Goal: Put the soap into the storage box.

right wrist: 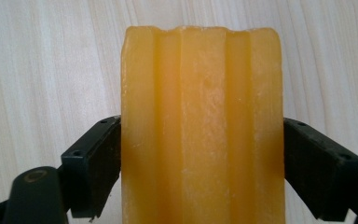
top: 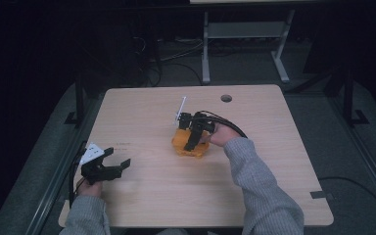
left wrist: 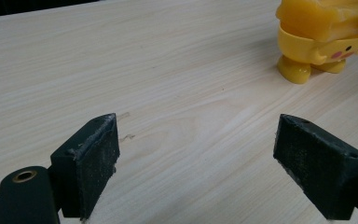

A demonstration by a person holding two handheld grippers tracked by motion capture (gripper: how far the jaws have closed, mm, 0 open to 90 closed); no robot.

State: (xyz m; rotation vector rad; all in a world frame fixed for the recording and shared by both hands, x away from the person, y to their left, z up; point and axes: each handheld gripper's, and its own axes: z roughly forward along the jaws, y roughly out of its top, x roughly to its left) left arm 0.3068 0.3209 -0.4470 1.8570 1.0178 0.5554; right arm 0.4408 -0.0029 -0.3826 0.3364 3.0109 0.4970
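A yellow toy figure (top: 185,148) with small feet and pink cheeks stands at the table's middle. In the left gripper view the toy (left wrist: 326,37) is at the top right, far from the jaws. My right gripper (top: 194,140) comes down on it from above. In the right gripper view the toy's ridged yellow top (right wrist: 200,84) sits between the two pads, which press on both its sides, so the right gripper (right wrist: 203,135) is shut on it. My left gripper (top: 119,156) rests near the table's front left, open, with bare wood between its jaws (left wrist: 198,119).
The light wooden table (top: 152,200) has a round cable hole (top: 226,98) near its far edge. Beyond the table stand a white desk frame (top: 245,34) and floor cables (top: 176,54). Black rails run along both sides of the table.
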